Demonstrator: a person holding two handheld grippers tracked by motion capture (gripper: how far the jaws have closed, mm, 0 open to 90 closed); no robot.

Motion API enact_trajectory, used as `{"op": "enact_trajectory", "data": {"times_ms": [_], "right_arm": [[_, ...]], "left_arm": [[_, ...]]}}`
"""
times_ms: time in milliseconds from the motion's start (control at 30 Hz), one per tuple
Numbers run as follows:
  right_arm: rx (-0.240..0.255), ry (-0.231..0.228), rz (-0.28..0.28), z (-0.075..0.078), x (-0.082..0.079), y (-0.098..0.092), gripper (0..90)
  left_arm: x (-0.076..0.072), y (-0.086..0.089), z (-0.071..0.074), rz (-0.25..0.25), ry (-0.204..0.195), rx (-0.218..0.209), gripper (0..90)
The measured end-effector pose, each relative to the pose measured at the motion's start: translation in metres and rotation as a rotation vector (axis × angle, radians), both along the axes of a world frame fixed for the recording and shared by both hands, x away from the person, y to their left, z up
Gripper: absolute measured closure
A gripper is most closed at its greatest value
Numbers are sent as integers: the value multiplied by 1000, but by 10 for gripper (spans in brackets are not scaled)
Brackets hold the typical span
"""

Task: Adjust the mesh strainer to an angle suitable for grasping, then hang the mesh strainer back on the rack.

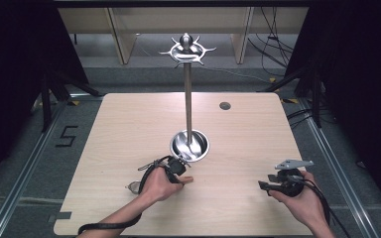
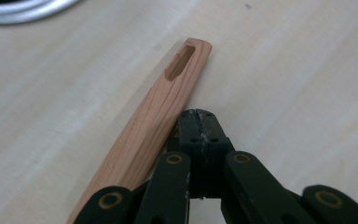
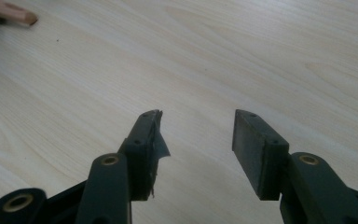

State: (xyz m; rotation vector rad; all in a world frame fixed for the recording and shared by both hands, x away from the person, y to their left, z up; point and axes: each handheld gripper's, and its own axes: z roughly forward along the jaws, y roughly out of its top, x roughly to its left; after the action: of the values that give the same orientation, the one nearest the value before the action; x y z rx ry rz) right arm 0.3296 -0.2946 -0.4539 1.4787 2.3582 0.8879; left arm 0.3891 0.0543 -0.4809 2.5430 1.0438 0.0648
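A utensil lies flat on the table, its wooden handle (image 2: 158,112) ending in a slotted hole. In the high view the handle's tip (image 1: 186,179) pokes out past the person's left hand, and a metal head (image 1: 133,187) shows behind the wrist. My left gripper (image 2: 198,115) is shut, its jaws pressed together just right of the handle and low over the table, with nothing between them. It sits under the left hand (image 1: 177,167). My right gripper (image 3: 196,133) hovers open over bare wood, seen at front right (image 1: 264,186).
A tall metal stand rises from a shiny bowl-shaped base (image 1: 189,145) at the table's middle, with a ring of hooks (image 1: 187,49) on top. A small dark grommet (image 1: 224,105) sits far right of the pole. Cables trail from both grippers.
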Motion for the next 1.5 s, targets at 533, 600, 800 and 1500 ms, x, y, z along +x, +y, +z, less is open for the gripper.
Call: {"op": "enact_trajectory", "data": {"times_ms": [533,600,800,1500], "right_arm": [[24,-28,-33,-9,-4,-9,519],[-3,-50,7,-9,-2,-14,519],[-6,-18,0,-3,-5,-13,518],[13,-20,-32,-1,-6,-16,517]], "left_arm": [[16,45,39,-46,-41,-158,572],[15,47,39,-42,-39,-147,509],[13,47,32,-80,-55,-46,423],[17,45,17,-229,6,214,523]]}}
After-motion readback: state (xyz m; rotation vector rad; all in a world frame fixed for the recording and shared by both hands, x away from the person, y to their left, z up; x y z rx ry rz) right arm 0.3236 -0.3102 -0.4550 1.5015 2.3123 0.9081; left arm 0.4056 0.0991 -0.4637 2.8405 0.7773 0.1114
